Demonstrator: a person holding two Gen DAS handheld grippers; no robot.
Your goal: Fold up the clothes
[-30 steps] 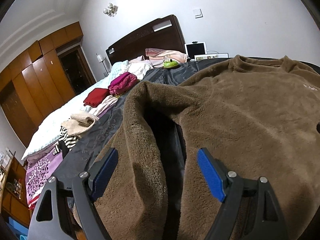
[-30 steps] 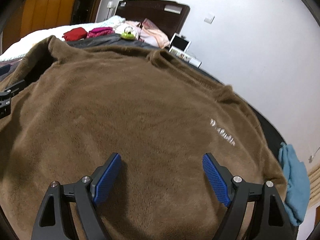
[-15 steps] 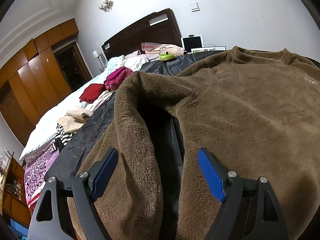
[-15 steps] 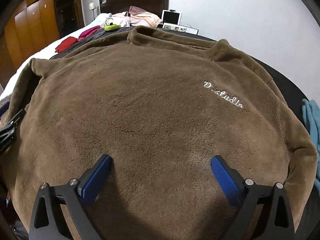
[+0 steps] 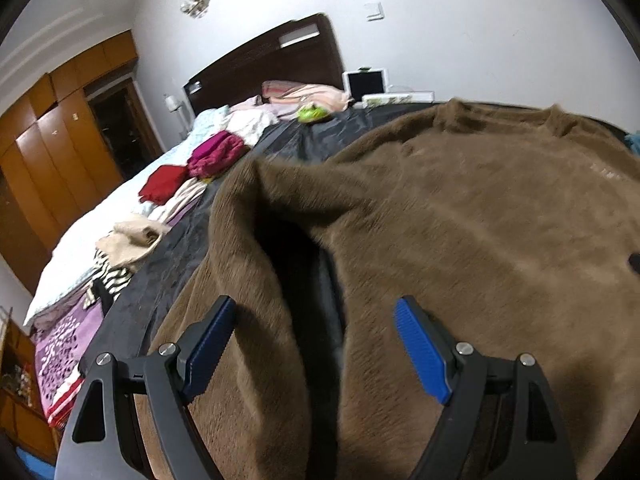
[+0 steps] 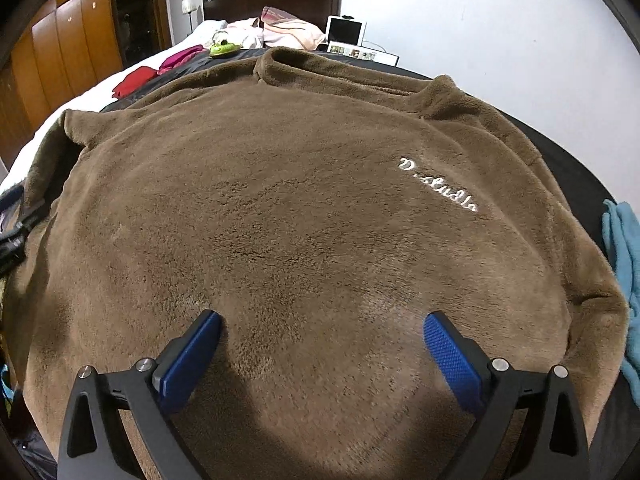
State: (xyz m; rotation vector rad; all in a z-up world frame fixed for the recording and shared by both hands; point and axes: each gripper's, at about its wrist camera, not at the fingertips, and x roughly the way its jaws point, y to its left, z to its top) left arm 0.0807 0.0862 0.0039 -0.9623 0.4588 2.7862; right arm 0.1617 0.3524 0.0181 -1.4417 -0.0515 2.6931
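A brown fleece sweater (image 6: 320,200) lies spread front-up on a black sheet (image 5: 168,264), with white lettering (image 6: 438,190) on its chest and its collar (image 6: 344,72) at the far side. My right gripper (image 6: 322,344) hovers open and wide over the lower front, with nothing between its pads. My left gripper (image 5: 316,344) is open above the sweater (image 5: 480,220). Its jaws straddle the left sleeve (image 5: 248,280) and the dark gap beside the body without pressing on the cloth.
Red (image 5: 164,184), magenta (image 5: 216,152) and beige (image 5: 128,240) folded clothes lie along the white bedding on the left. A green toy (image 5: 312,112) sits near the pillows below the dark headboard (image 5: 272,60). A teal cloth (image 6: 624,264) lies at the sweater's right edge.
The right gripper's jaws have spread wider and it has swung over the chest, so the lettering sits closer to the middle. The left gripper has tilted slightly and stays open.
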